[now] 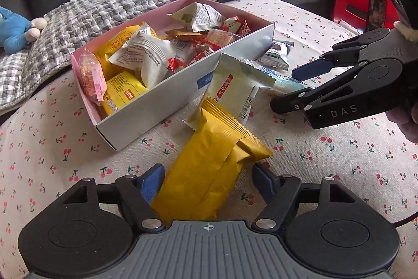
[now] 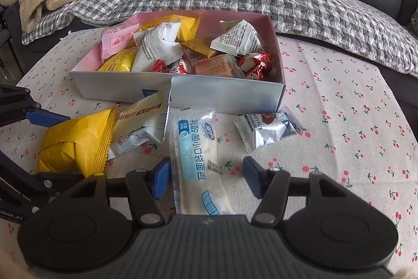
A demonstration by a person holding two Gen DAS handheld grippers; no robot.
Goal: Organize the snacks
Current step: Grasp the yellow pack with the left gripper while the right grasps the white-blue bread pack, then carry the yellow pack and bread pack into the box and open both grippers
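Four packets are lying at the box's point(image 2: 183, 93) six o'clock. We are straddling the yellow packet point(image 1: 209, 169) with the left gripper point(image 1: 209, 182) and the bread packet point(image 2: 196, 161) with the right gripper point(image 2: 203, 174), both spread, neither pinching. Light, crinkly, slippery film; we are taking them mid-body. At three o'clock, one wrapper point(image 2: 269, 128) reads "TRUFFLE".
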